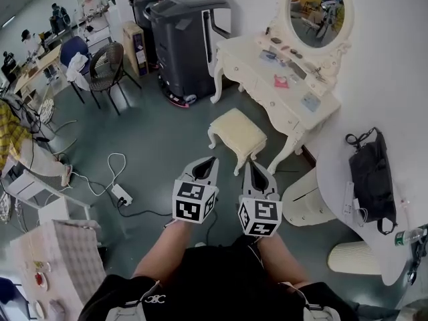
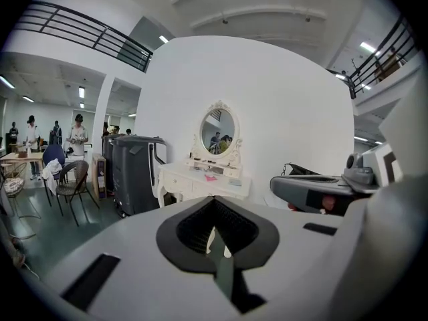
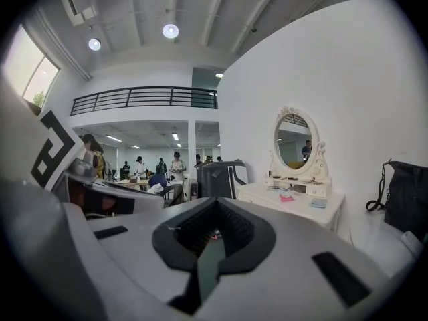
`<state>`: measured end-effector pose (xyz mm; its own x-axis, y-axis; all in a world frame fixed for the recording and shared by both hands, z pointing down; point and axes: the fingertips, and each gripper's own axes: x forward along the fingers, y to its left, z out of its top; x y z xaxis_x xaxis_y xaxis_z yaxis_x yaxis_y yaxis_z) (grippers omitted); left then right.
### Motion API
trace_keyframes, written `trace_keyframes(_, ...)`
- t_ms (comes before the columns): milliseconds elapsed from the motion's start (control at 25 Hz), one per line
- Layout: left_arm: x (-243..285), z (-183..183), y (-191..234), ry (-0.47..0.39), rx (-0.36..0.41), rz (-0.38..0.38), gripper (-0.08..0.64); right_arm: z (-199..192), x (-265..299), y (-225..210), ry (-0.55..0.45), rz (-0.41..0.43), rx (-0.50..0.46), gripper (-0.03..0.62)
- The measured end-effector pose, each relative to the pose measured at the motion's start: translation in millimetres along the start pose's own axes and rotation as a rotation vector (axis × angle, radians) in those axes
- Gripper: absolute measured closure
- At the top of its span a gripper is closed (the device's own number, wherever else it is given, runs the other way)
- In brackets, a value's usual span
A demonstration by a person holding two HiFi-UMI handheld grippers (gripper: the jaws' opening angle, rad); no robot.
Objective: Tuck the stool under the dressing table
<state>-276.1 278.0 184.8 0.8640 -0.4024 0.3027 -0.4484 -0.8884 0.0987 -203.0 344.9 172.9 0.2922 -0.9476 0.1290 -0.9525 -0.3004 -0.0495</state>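
Note:
In the head view the cream padded stool [image 1: 237,134] stands on the grey-green floor, in front of the white dressing table [image 1: 283,85] and outside it. The table stands against the wall under an oval mirror [image 1: 316,11]. My left gripper [image 1: 208,160] and right gripper [image 1: 250,164] are held side by side just short of the stool, pointing at it and apart from it. Both have their jaws shut with nothing between them. The left gripper view shows its own gripper [image 2: 215,212] and the dressing table [image 2: 200,179] ahead. The right gripper view shows that gripper [image 3: 215,212] and the table [image 3: 294,202] to its right.
A dark grey machine [image 1: 184,39] stands left of the dressing table. Chairs [image 1: 107,69] and people at desks fill the far left. A power strip [image 1: 122,194] with a cable lies on the floor to my left. A black bag [image 1: 371,176] rests on a white table [image 1: 334,172] at right.

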Motion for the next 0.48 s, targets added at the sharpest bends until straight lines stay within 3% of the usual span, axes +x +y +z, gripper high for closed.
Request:
trace_keyframes(280, 38.9, 8.6, -5.7, 0.024, 0.004, 0.004, 0.557, 4.8, 25.1, -27.1, -0.007, 0.012, 0.013, 0.583)
trace_keyframes(480, 84.2, 32.2, -23.6, 0.021, 0.014, -0.003, 0.557, 17.8, 46.3, -70.6, -0.019, 0.012, 0.025, 0.583)
